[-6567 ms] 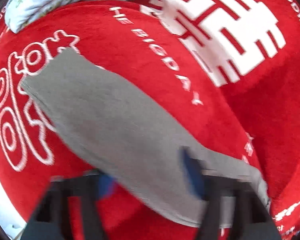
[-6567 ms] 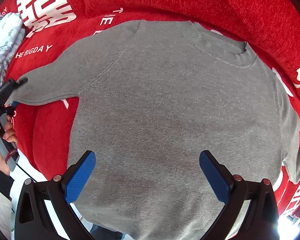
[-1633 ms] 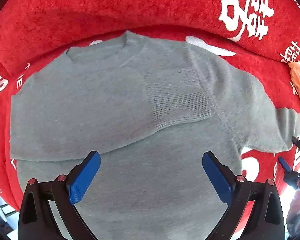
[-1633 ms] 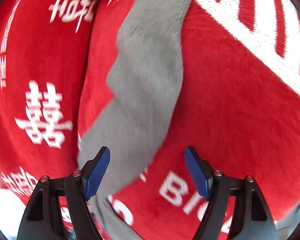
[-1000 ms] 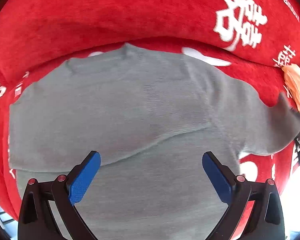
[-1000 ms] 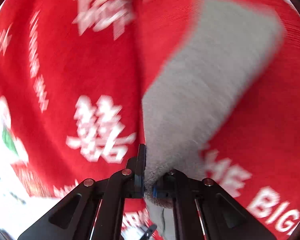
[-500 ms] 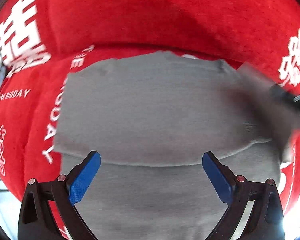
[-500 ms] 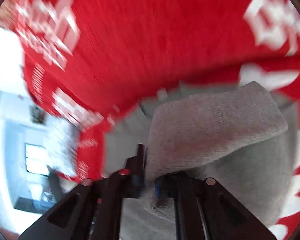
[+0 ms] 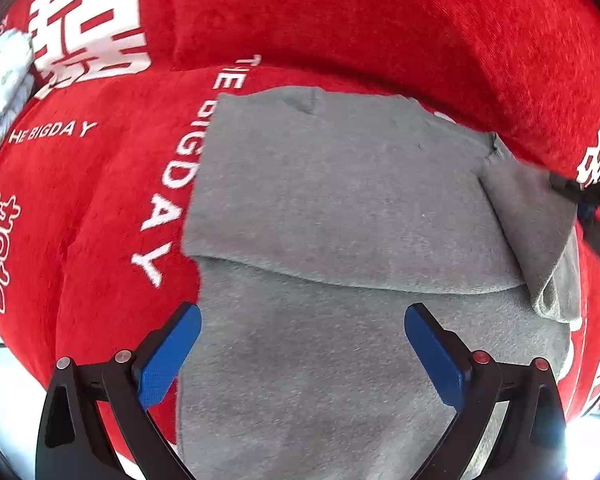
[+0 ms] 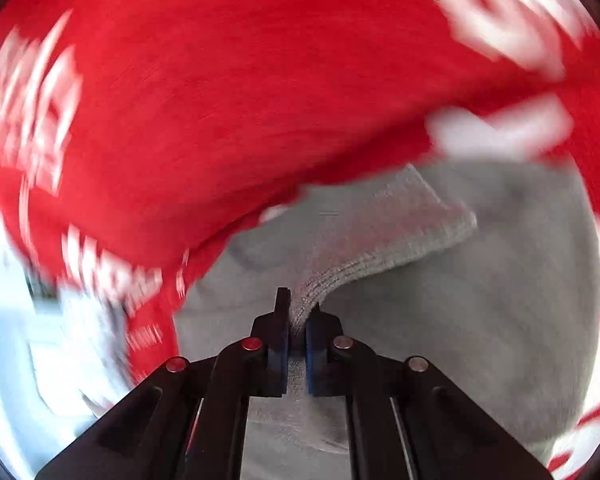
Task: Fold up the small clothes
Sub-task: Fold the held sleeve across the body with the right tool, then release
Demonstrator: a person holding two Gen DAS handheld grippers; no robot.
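On the plush red sofa cover [image 9: 100, 208] lies the grey knit sweater [image 9: 340, 208]; your right gripper [image 10: 297, 344] pinches its ribbed sleeve cuff [image 10: 384, 236], while your left gripper [image 9: 302, 344] hovers spread above the hem.
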